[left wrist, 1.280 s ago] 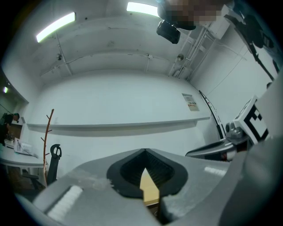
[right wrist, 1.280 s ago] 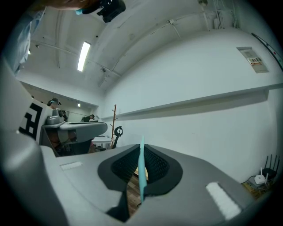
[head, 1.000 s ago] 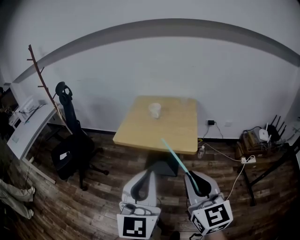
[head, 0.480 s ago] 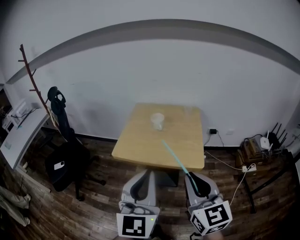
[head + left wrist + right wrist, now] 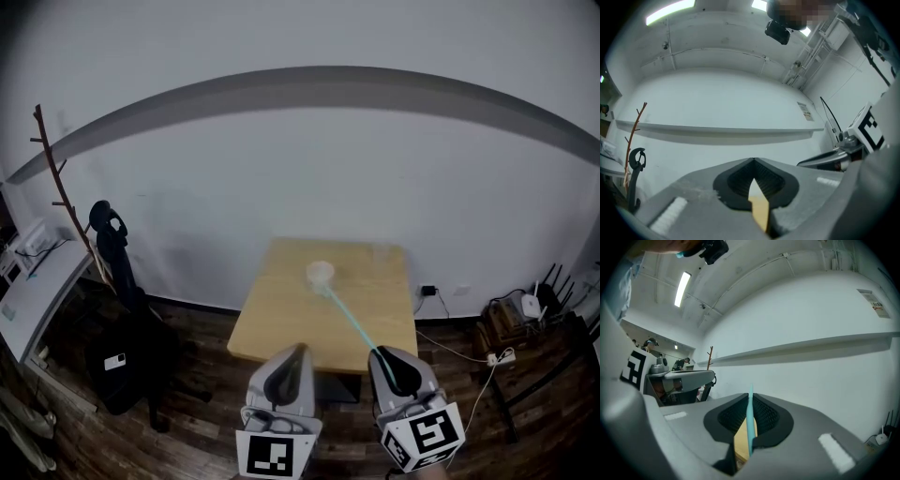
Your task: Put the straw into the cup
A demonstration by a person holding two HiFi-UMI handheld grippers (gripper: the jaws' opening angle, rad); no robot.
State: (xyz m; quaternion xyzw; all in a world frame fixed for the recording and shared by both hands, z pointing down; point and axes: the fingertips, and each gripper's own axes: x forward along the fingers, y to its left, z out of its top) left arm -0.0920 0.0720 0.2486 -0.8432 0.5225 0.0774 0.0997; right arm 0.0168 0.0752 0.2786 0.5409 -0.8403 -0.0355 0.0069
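Note:
A pale cup stands on the far middle of a small wooden table. A long light-blue straw rises from my right gripper, which is shut on it; the straw's far tip lines up with the cup in the head view. In the right gripper view the straw runs straight up between the closed jaws of my right gripper. My left gripper hovers beside it over the table's near edge, shut with nothing held. In the left gripper view, my left gripper shows only a sliver of table between its jaws.
A white wall rises behind the table. A coat stand, a dark chair and a white desk are at the left. Cables and routers lie on the floor at the right.
The view has advanced toward the table and both grippers with it. The straw's tip, earlier short of the cup over the table's middle, now reaches the cup.

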